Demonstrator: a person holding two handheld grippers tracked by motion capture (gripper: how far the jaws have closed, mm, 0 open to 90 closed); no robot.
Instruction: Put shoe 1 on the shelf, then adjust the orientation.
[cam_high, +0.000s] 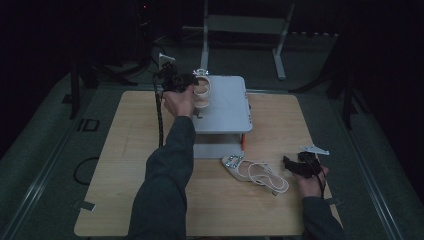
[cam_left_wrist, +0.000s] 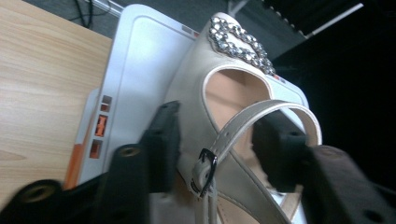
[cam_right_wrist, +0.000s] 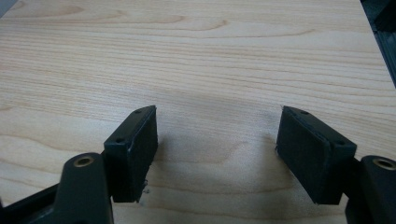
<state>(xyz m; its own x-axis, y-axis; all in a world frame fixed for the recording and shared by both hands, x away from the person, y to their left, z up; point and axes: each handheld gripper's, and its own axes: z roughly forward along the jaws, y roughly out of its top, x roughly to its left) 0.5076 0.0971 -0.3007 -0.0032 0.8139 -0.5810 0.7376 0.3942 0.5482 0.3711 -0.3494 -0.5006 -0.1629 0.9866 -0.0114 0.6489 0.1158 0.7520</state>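
A cream sandal (cam_high: 202, 92) with a rhinestone buckle lies on top of a grey stand (cam_high: 225, 107) at the back of the wooden table (cam_high: 125, 150). My left gripper (cam_high: 192, 85) is at its near end. In the left gripper view the sandal (cam_left_wrist: 196, 93) sits between the parted jaws of that gripper (cam_left_wrist: 219, 126), one pad beside the sandal's outer side, the other behind the ankle strap; the grip looks loose. The matching sandal (cam_high: 255, 172) lies on the table in front of the stand. Just right of it my right gripper (cam_high: 292, 164) rests open, with bare wood (cam_right_wrist: 187, 46) between its jaws (cam_right_wrist: 217, 135).
The grey stand (cam_left_wrist: 135, 70) has orange tabs (cam_left_wrist: 100, 126) on its side. A black braided cable (cam_high: 160, 120) trails from the left gripper across the table's left half. White frame legs (cam_high: 280, 50) stand on the floor beyond the table.
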